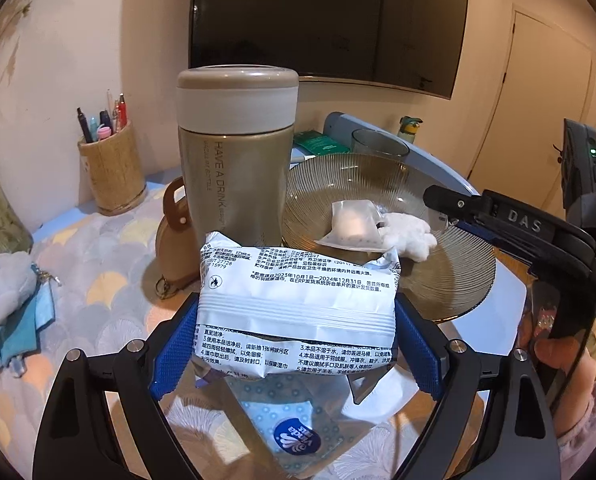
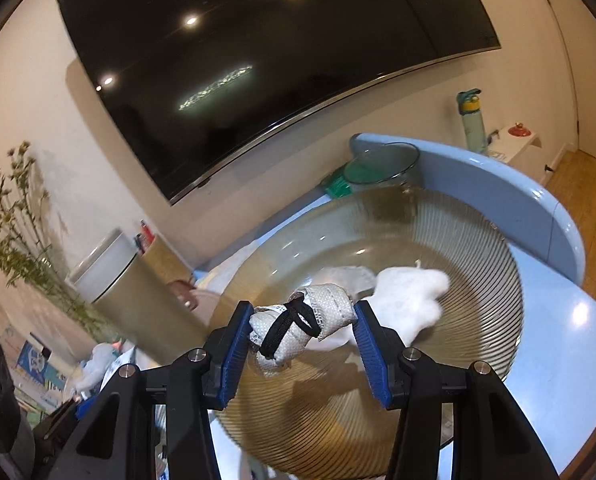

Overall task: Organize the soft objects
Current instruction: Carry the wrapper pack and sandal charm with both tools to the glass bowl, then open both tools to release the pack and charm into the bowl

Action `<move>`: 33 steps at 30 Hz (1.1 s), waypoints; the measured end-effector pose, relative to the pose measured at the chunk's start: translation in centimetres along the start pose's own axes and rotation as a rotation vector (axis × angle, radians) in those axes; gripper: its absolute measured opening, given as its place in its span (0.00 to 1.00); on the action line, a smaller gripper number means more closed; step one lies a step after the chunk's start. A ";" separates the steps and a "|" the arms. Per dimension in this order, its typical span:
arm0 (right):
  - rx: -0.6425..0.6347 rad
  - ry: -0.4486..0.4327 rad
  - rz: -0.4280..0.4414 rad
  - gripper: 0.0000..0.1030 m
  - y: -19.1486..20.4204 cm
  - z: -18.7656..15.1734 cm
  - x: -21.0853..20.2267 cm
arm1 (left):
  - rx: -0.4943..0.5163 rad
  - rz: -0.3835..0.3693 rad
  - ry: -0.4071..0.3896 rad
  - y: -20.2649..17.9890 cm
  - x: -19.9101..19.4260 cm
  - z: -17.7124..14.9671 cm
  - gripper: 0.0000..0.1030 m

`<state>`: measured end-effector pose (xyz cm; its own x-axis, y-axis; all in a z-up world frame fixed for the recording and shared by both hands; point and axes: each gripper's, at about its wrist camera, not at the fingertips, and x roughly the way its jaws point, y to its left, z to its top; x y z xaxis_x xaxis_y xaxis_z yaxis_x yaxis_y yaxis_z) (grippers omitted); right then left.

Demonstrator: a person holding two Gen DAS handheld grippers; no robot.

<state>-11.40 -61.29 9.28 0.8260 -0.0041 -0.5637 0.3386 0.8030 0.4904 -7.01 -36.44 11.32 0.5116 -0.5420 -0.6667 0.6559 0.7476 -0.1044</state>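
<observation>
My left gripper [image 1: 296, 324] is shut on a white wet-wipe pack [image 1: 296, 300] with black print, held above the table in front of the ribbed glass bowl [image 1: 458, 280]. The bowl holds a small white sachet [image 1: 354, 226] and a white fluffy paw-shaped piece [image 1: 410, 236]. My right gripper [image 2: 302, 328] is shut on a rolled grey-white cloth bundle [image 2: 310, 316] with a black loop, held over the bowl [image 2: 478, 240], beside the fluffy piece [image 2: 410, 292]. The right gripper's body shows in the left wrist view [image 1: 538, 232].
A tan bottle [image 1: 234, 160] stands left of the bowl, a brown pouch [image 1: 174, 240] beside it. A pen holder [image 1: 112, 172] stands at the back left. A plush toy on blue cloth [image 1: 6, 292] lies at left. A tissue pack [image 1: 294, 428] lies under the left gripper. A glass cup [image 2: 382, 164] stands behind the bowl.
</observation>
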 end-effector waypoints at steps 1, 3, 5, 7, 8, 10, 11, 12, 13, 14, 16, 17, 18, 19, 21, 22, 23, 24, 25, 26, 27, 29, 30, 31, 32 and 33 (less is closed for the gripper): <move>0.005 0.000 -0.003 0.48 -0.2 0.1 0.0 | -0.005 -0.003 -0.002 0.0 -0.1 -0.1 0.87; 0.010 0.000 -0.009 0.48 -0.4 0.2 0.2 | -0.002 -0.014 -0.009 -0.5 -0.6 -0.3 0.87; 0.015 0.004 -0.016 0.48 -0.5 0.1 0.4 | 0.028 -0.036 -0.013 -1.3 -1.0 -0.4 0.87; 0.019 0.008 -0.015 0.48 -0.6 0.1 0.6 | 0.050 -0.056 -0.017 -2.3 -1.0 -0.1 0.87; 0.019 0.008 -0.017 0.48 -0.6 0.0 0.7 | 0.055 -0.062 -0.017 -2.5 -0.9 0.1 0.87; 0.017 0.007 -0.024 0.48 -0.6 0.0 0.6 | 0.066 -0.064 -0.017 -3.2 -0.2 0.8 0.87; 0.017 0.007 -0.028 0.48 -0.7 0.1 0.6 | 0.066 -0.065 -0.018 -3.4 0.1 1.1 0.87; 0.018 0.006 -0.031 0.48 -0.7 0.1 0.5 | 0.068 -0.077 -0.016 -3.6 0.7 1.6 0.87; 0.019 0.004 -0.037 0.48 -0.7 0.2 0.4 | 0.070 -0.087 -0.015 -3.9 1.1 1.9 0.87; 0.019 0.002 -0.041 0.48 -0.7 0.3 0.3 | 0.073 -0.093 -0.016 -4.1 1.4 2.2 0.87; 0.014 0.004 -0.055 0.48 -0.8 0.5 0.2 | 0.095 -0.089 -0.018 -4.8 2.3 2.8 0.87; 0.010 0.005 -0.063 0.48 -0.8 0.6 0.2 | 0.107 -0.084 -0.018 -5.2 2.8 3.0 0.87; 0.006 0.006 -0.073 0.48 -0.8 0.7 0.2 | 0.112 -0.084 -0.017 -5.5 3.1 3.2 0.87; 0.007 0.006 -0.082 0.48 -0.9 0.8 0.1 | 0.115 -0.092 -0.012 -5.7 3.4 3.4 0.90; 0.016 0.004 -0.091 0.55 -1.1 1.0 0.1 | 0.115 -0.143 0.019 -5.8 4.1 3.5 0.92; 0.019 0.009 -0.091 0.68 -1.3 1.1 0.1 | 0.113 -0.163 0.035 -5.9 4.3 3.5 0.94; 0.022 0.013 -0.096 0.77 -1.4 1.2 0.2 | 0.112 -0.177 0.047 -5.9 4.5 3.3 0.95; 0.026 0.014 -0.110 0.92 -1.6 1.3 0.2 | 0.116 -0.179 0.055 -6.0 4.7 3.2 0.95; 0.032 0.005 -0.122 0.96 -1.8 1.4 0.1 | 0.125 -0.172 0.056 -6.1 4.7 3.0 0.95; 0.039 -0.003 -0.123 0.96 -1.9 1.5 -0.1 | 0.136 -0.163 0.055 -6.2 4.7 2.9 0.95; 0.047 -0.006 -0.120 0.96 -2.0 1.5 -0.2 | 0.154 -0.146 0.052 -6.5 4.7 2.8 0.95; 0.070 -0.002 -0.105 0.96 -2.3 1.6 -0.3 | 0.171 -0.133 0.048 -6.7 4.6 2.7 0.96; 0.077 0.000 -0.105 0.96 -2.4 1.7 -0.3 | 0.175 -0.135 0.046 -6.7 4.4 2.7 0.96; 0.081 0.001 -0.107 0.96 -2.5 1.7 -0.4 | 0.175 -0.138 0.046 -6.7 4.3 2.7 0.96; 0.082 0.002 -0.105 0.96 -2.5 1.6 -0.5 | 0.174 -0.137 0.045 -6.7 4.3 2.8 0.96; 0.083 0.003 -0.104 0.96 -2.4 1.6 -0.5 | 0.173 -0.135 0.046 -6.6 4.1 2.8 0.96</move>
<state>-11.91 -64.23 9.45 0.7831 -0.0833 -0.6163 0.4591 0.7460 0.4825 -7.69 -44.69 11.31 0.3898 -0.6117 -0.6884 0.8042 0.5904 -0.0692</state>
